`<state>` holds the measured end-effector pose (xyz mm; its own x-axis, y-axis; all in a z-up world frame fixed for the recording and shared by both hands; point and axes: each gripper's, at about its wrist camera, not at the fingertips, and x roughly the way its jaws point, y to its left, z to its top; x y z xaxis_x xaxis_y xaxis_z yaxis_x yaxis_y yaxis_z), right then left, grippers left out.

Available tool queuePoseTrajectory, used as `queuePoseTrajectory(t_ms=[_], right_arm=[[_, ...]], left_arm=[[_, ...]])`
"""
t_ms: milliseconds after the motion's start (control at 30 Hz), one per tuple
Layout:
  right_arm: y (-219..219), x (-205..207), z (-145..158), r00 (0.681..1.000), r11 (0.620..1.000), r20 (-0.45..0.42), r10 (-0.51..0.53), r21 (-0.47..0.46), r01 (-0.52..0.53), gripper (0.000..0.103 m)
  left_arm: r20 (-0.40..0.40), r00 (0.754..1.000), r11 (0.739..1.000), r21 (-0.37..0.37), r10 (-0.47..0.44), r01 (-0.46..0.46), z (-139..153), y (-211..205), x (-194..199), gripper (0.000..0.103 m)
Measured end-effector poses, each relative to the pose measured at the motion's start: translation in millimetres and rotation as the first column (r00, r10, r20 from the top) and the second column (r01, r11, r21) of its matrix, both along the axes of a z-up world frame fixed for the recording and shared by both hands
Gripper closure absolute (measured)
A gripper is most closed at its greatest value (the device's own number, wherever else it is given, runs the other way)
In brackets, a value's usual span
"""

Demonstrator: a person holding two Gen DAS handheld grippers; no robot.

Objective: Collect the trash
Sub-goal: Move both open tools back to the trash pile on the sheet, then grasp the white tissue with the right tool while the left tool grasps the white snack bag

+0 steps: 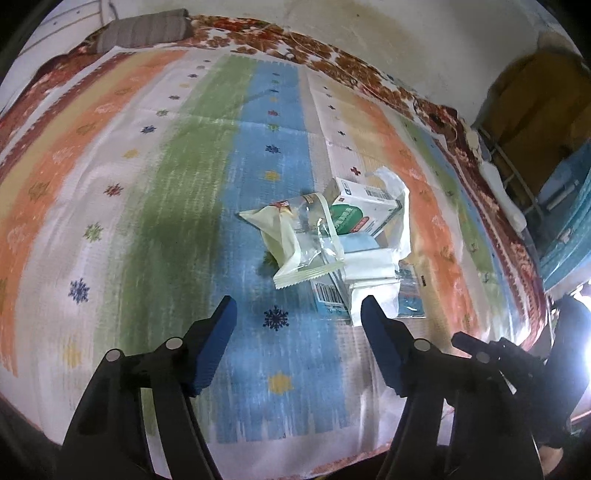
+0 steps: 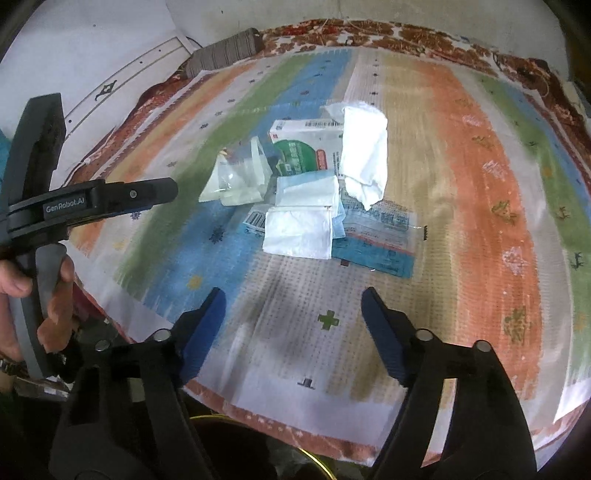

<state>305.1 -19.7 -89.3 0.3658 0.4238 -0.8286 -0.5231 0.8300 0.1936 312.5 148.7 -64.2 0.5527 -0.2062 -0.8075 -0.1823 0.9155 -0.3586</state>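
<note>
A small heap of trash lies on a striped cloth. It holds a clear-and-cream snack wrapper, a white box with a green label, white tissues, a crumpled white tissue and a flat blue printed wrapper. My left gripper is open and empty, just short of the heap. My right gripper is open and empty, a little short of the heap.
The striped cloth covers a bed with a red floral sheet. A grey pillow lies at the far end. The left gripper's body and the hand holding it show at the left of the right wrist view.
</note>
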Motion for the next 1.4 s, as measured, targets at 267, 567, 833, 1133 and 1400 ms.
queuePoseTrajectory(t_ms=[267,567,833,1133,1400], right_arm=[[2,31,-8,0.999,1.000,-0.053,-0.006,0.021,0.007,0.041],[8,58,-29,0.993,1.000,-0.116,-0.008,0.004,0.008,0.054],[20,67,-46,0.990,1.000,-0.141,0.010,-0.022,-0.013,0.066],[29,74,-53,0.987,0.999,-0.158,0.018,-0.028,-0.023,0.083],[34,72,-52,0.990,0.998,-0.138,0.041,-0.044,-0.047,0.097]], left_arm=[[-0.030,0.999,1.000,0.003,-0.018,0.018,-12,1,20,0.044],[-0.039,0.999,1.000,0.007,-0.015,0.015,-23,3,34,0.049],[-0.053,0.998,1.000,0.002,-0.031,0.031,-32,2,44,0.050],[-0.049,0.998,0.999,-0.010,-0.046,0.045,-39,2,52,0.060],[-0.042,0.998,0.998,0.015,-0.057,0.057,-34,-4,55,0.096]])
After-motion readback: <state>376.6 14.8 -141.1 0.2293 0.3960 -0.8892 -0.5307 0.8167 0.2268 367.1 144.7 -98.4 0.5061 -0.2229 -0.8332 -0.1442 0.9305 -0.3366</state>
